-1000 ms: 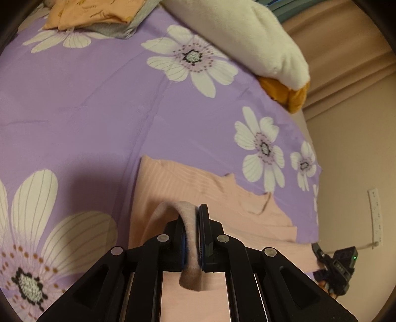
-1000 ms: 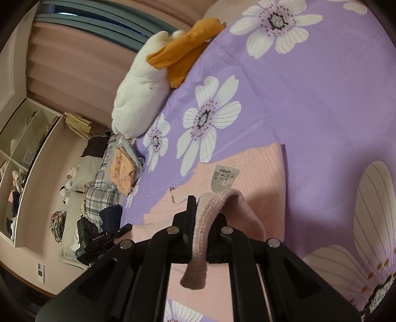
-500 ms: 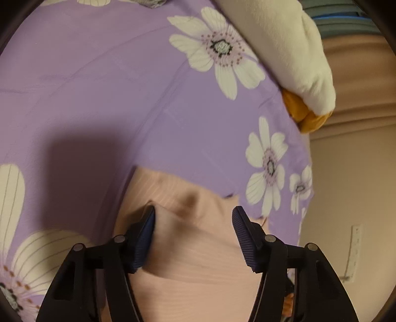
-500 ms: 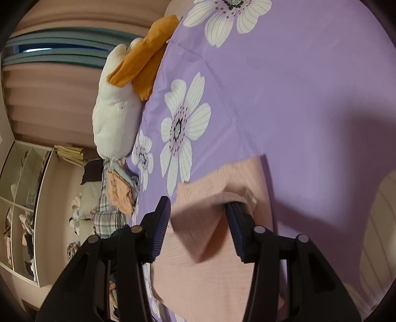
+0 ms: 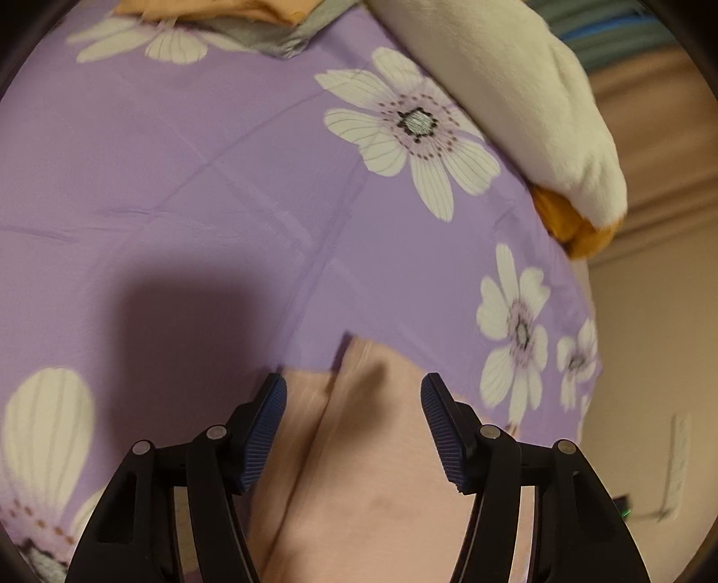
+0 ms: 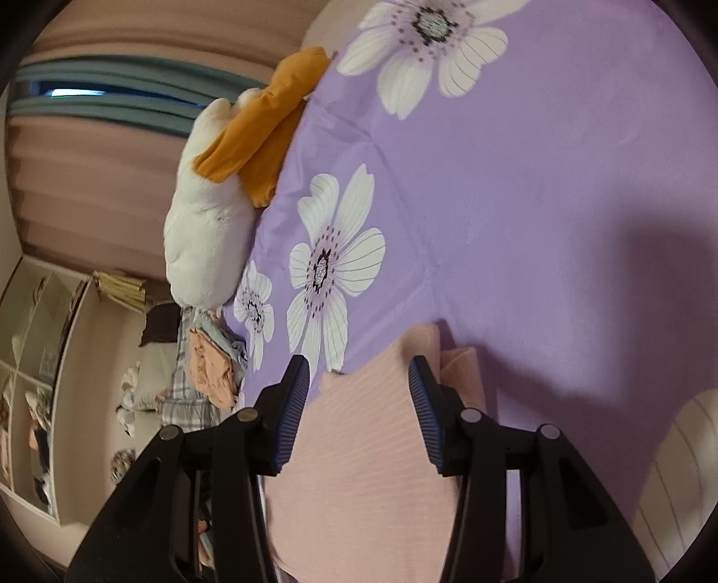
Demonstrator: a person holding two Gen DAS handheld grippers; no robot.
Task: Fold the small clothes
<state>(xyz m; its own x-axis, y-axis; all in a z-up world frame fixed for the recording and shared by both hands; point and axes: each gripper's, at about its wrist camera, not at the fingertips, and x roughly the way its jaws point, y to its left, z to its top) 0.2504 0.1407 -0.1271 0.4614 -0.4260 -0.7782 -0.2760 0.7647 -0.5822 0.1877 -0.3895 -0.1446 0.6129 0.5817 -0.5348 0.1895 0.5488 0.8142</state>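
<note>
A small pink ribbed garment [image 5: 368, 457] lies folded on the purple flowered bedsheet [image 5: 224, 179]. My left gripper [image 5: 354, 394] is open and empty just above the garment's far edge. In the right wrist view the same garment [image 6: 359, 457] lies flat under my right gripper [image 6: 359, 372], which is open and empty. A folded layer edge [image 6: 462, 372] shows beside its right finger.
A white and orange plush toy [image 5: 516, 89] lies at the bed's far edge, and it also shows in the right wrist view [image 6: 215, 202]. A stack of folded orange and grey clothes [image 5: 251, 18] sits at the far left. Shelves [image 6: 31, 358] and more clothes [image 6: 211, 367] stand beyond the bed.
Both grippers were shut on the pink garment's edges one second ago. They opened, let the fabric drop flat on the sheet, and have drawn back slightly.
</note>
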